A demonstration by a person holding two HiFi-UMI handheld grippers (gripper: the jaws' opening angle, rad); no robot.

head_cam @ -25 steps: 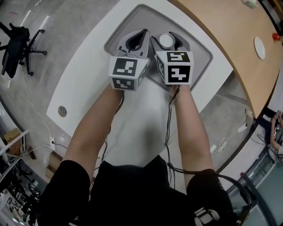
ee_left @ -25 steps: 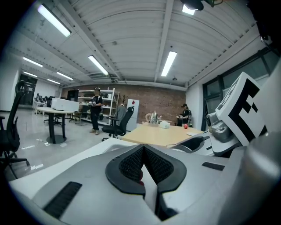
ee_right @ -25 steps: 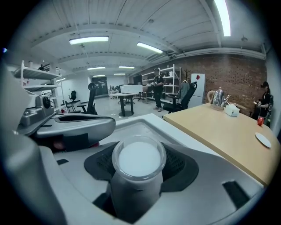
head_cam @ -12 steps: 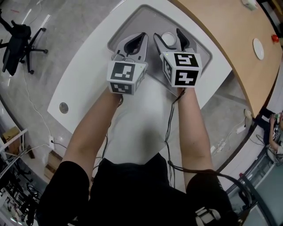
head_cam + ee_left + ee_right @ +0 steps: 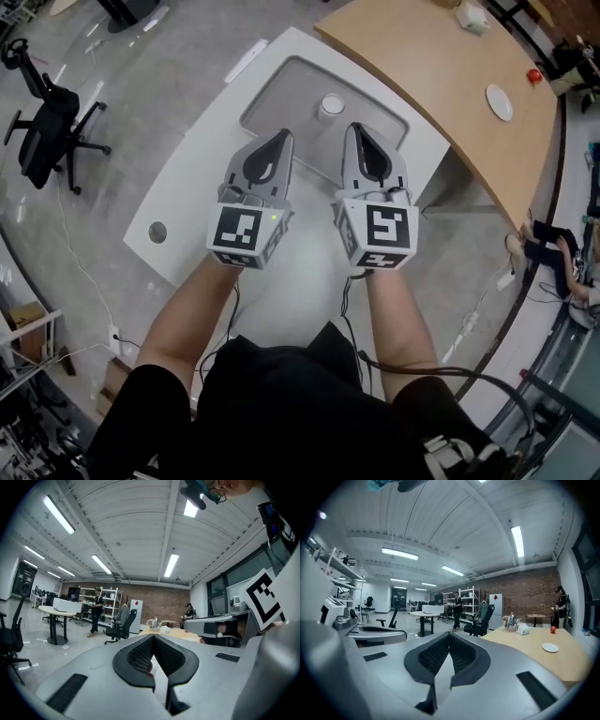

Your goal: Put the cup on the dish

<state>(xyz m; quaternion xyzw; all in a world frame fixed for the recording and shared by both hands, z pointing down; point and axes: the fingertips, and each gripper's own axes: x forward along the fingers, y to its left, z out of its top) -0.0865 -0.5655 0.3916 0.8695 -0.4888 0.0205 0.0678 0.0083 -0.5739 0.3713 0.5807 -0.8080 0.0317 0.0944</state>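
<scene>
Pulled back toward the body since a moment ago: right gripper (image 5: 357, 127), jaws now clamped fully together on nothing after standing wide around the cup (image 5: 331, 105), and left gripper (image 5: 280, 136) beside it, jaws likewise together and empty. Beyond the tips, left upright and free on the grey tray (image 5: 281, 94) sunk in the white counter (image 5: 192, 192): the cup, well apart from both. Reads as a finished release, so likely done if that tray counts as the dish.

I cannot make out what sits under the small white cup (image 5: 331, 105) on the far grey tray (image 5: 281, 94): too small.
</scene>
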